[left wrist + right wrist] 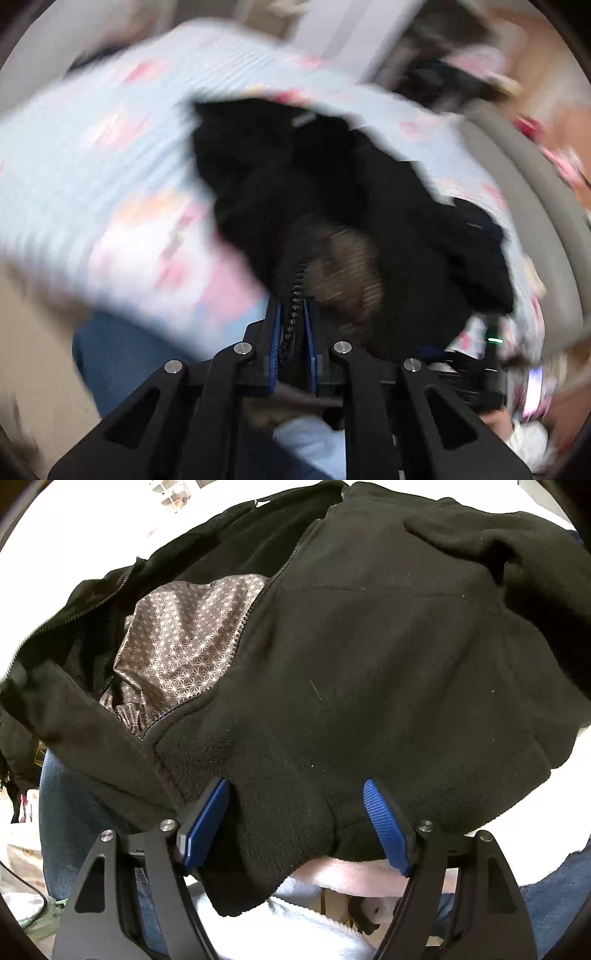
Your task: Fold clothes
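Left tongs [293,325], nearest the lens in the left wrist view, stand pressed together on the zipper edge [295,295] of a black jacket [314,177]; the blue pads [274,332] flank the zipper teeth on either side. Ahead of these tongs the jacket hangs in a dark bunch, with a patch of brown patterned lining [343,266] just beyond the tips. Behind the jacket lies a pale blue striped cover [92,147] with pink prints, blurred by motion. Below and left of the tongs a stretch of blue denim [110,354] shows. To the right of the tongs a grey curved edge [535,192] appears, too blurred to identify.

Right tongs [295,823], in the right wrist view, stand wide apart, with the jacket hem [280,834] drooping between the two blue pads [208,823]; whether either pad touches the fleece cannot be told. Ahead and left of these tongs the jacket front [369,646] lies open along its zipper [255,605], exposing the brown star-patterned lining [184,638]. Left of and below the tongs, blue denim legs [70,812] of the person appear. Beneath the hem, a pale pink and white fabric [354,878] shows.
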